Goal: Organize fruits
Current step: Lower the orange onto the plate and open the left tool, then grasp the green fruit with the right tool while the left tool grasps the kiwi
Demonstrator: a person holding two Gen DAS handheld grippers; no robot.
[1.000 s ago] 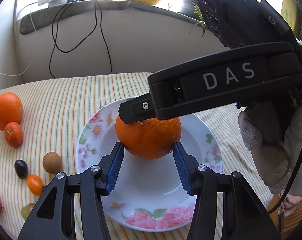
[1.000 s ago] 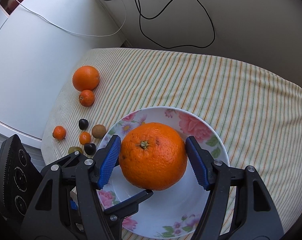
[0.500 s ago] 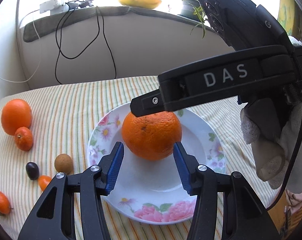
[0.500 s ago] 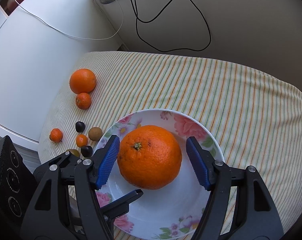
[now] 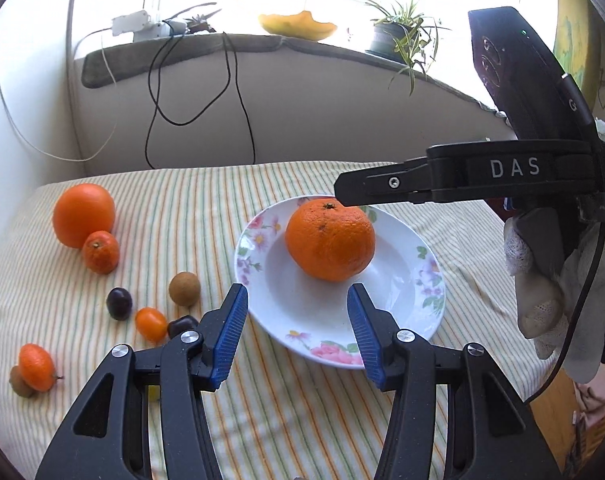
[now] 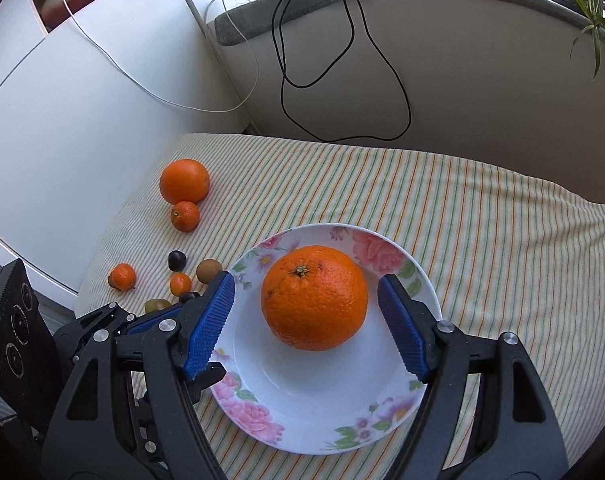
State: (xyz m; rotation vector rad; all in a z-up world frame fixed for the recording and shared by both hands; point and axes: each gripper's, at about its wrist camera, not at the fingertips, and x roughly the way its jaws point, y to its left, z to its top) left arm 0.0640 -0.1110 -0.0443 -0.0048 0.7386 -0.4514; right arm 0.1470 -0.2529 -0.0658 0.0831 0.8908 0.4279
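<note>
Blue ribbed pads come first in both wrist views. Left gripper (image 5: 298, 332) hangs w/ fingers apart and nothing between, over the near rim of the floral plate (image 5: 398, 320). Right gripper (image 6: 306, 328) has its jaws spread either side of the big orange (image 6: 314, 298), clear gaps both sides, and they've just been opening: looks like a release, w/ the fruit left sitting in the plate's well (deep dish, so it shouldn't roll).

Further out on the striped cloth (image 6: 482, 216) the rest wait, prob. next to be sorted: kiwi (image 5: 185, 289), dark plum (image 5: 119, 303), cherry tomato (image 5: 150, 323), small mandarin (image 5: 100, 252) touching a second orange (image 5: 84, 215).

Left view alone shows the gloved hand (image 5: 542, 280) holding the right tool; right view alone shows the white cabinet (image 6: 62, 120) beside the table.
</note>
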